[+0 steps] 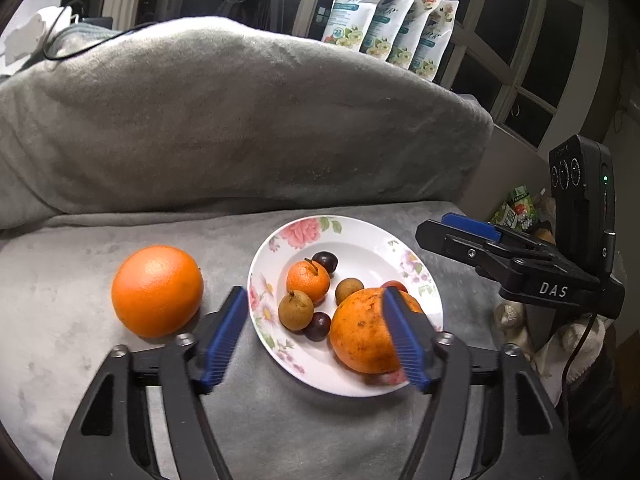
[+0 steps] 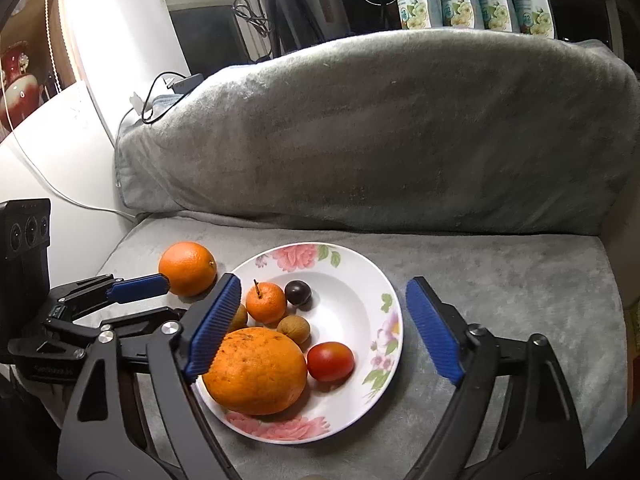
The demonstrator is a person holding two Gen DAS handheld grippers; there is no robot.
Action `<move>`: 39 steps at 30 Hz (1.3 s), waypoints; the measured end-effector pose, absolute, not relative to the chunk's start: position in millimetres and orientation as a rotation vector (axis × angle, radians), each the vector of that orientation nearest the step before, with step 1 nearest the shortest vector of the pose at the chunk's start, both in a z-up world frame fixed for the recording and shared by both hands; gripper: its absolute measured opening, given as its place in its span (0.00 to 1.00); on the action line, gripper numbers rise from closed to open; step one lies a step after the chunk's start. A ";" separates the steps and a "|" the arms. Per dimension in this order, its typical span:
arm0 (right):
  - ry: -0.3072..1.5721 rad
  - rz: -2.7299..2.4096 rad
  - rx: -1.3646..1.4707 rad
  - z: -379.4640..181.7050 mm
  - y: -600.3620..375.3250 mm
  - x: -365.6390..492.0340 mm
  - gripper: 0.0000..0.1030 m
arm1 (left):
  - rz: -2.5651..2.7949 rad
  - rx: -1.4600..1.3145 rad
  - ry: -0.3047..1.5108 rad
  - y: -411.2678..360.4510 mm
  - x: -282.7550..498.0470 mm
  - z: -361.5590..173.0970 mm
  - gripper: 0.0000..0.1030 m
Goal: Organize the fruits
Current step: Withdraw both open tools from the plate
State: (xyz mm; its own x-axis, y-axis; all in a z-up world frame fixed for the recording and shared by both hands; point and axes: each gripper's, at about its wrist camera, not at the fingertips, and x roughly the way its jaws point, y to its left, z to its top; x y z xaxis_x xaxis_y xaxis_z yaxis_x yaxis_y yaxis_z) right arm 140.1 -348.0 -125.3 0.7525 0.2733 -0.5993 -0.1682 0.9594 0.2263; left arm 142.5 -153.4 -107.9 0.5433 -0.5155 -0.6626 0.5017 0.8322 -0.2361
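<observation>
Grey sofa: orange (image 1: 157, 290) left of (open) left gripper (image 1: 316, 336).

plate (image 2: 384, 280) looks like glossy glazed ceramic, slick white with printed flowers. big orange (image 2: 256, 372) has dull, pitted, speckled skin, the other orange (image 1: 157, 291) is shinier, tomato (image 2: 330, 361) smooth and glossy. blanket (image 1: 240, 128) is soft matt fleece. tool pads (image 2: 434, 330) ribbed blue plastic on matt black plastic arms
</observation>
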 end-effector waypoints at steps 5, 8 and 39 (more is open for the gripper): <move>0.664 0.237 0.168 -120.5 -348.2 137.5 0.98 | -0.572 0.016 0.774 -154.3 138.7 -104.8 0.75; 0.662 0.234 0.181 -118.7 -349.1 137.8 0.98 | -0.559 0.030 0.769 -154.9 136.3 -104.2 0.77; 0.602 0.264 0.147 -83.0 -319.4 112.0 0.99 | -0.500 0.018 0.709 -119.0 101.3 -77.6 0.77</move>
